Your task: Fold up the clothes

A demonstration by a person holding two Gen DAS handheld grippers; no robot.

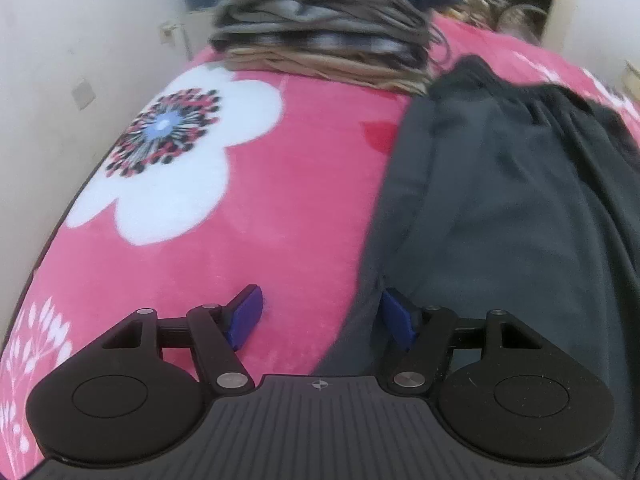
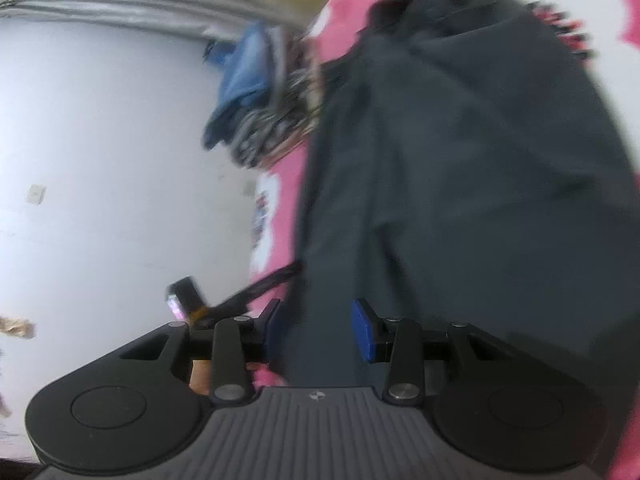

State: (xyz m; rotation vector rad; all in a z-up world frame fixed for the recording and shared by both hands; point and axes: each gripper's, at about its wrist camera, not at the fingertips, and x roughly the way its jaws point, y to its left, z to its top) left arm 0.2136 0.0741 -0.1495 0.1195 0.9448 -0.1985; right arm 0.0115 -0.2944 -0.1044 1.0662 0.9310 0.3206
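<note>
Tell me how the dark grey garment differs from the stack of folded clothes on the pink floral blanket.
The dark grey garment lies spread out and rumpled; the stack of folded clothes is layered and compact. The garment is one plain colour; the stack mixes grey, checked, tan and blue. Both rest on the pink floral blanket.

A pink blanket [image 1: 312, 184] printed with large white flowers [image 1: 176, 152] is spread across the surface. Pale walls [image 1: 80, 60] are seen beyond its edge, with a small wall plate [image 1: 85, 94] fixed to one. In the right wrist view a white floor [image 2: 112, 168] is shown beside the blanket [image 2: 288, 216], and a grey ribbed strip [image 2: 132, 4] is seen along its far side.
</note>
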